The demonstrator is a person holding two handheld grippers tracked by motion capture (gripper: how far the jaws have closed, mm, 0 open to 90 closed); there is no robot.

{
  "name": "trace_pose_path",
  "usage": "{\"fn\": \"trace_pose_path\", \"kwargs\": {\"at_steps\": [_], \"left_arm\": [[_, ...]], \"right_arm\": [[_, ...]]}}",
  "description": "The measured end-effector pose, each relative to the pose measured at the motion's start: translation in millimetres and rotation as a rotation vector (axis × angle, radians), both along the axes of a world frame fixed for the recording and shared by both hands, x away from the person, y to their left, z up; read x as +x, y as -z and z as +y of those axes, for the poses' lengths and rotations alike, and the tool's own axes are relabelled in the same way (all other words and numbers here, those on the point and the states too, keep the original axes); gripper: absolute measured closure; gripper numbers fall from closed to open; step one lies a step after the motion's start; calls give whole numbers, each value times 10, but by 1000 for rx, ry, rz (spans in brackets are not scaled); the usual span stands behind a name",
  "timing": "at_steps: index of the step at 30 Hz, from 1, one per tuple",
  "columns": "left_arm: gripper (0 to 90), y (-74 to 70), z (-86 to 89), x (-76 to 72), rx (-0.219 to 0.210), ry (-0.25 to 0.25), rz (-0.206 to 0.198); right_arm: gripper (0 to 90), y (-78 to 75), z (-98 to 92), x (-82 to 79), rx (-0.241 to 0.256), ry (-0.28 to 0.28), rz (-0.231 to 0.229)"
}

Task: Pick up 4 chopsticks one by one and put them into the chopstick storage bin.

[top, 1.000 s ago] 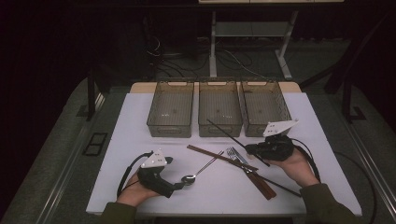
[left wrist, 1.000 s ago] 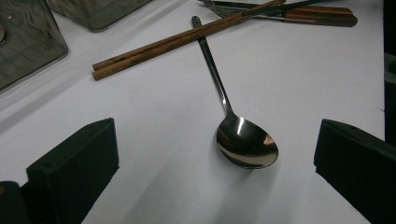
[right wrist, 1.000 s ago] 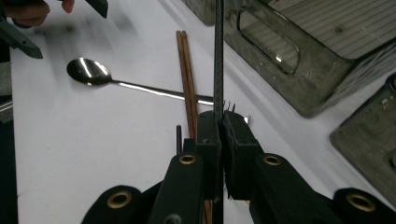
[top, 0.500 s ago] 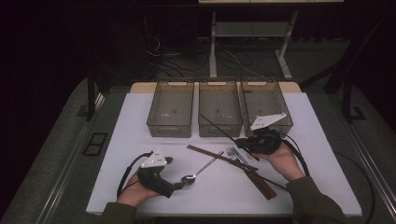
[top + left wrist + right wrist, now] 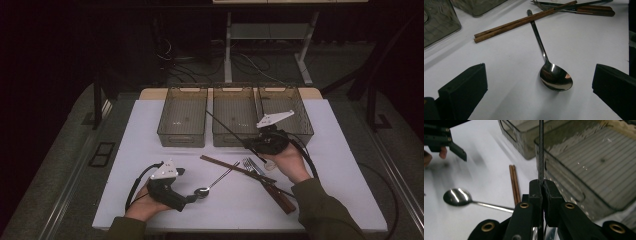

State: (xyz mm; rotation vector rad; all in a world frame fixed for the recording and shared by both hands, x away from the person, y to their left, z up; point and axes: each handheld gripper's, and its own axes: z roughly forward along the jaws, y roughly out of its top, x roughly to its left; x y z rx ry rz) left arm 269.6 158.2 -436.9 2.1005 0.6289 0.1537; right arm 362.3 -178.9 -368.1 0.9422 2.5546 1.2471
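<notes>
White tabletop (image 5: 340,150) at centre frame: right gripper (image 5: 541,185) clenches a thin black chopstick (image 5: 225,126); keep it pinched while lifting toward the clear plastic bins (image 5: 236,115). Left gripper (image 5: 539,87) rests released around the shiny steel spoon (image 5: 556,79).

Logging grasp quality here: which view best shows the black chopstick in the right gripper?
The right gripper view: the jaws of the right gripper are shut on the black chopstick at close range. The high view shows it as a thin line slanting toward the trays. The left gripper view does not make it out clearly.

spoon (image 5: 556,79) sits right between the left gripper (image 5: 536,87) jaws, chopsticks (image 5: 524,22) crossing over its handle further ahead, bins (image 5: 235,116) beyond that
</notes>
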Motion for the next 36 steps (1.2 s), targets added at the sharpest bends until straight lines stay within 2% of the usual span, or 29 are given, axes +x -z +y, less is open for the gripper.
{"fn": "trace_pose_path", "kwargs": {"at_steps": [6,12,18,25,36], "left_arm": [[0,-1,1,0,-1,0,0],[0,2,-2,-2,-9,-8,1],[0,5,-7,-6,-16,-14,4],[0,4,9,-1,-15,-11,2],[0,10,11,5,-14,-5,-1]], "right_arm": [[856,-127,157,111,-5,6,-19],[855,-218,290,241,35,20,-11],[856,-285,474,374,40,37,-10],[856,-314,667,536,51,70,-13],[855,-355,1002,731,44,76,-18]]}}
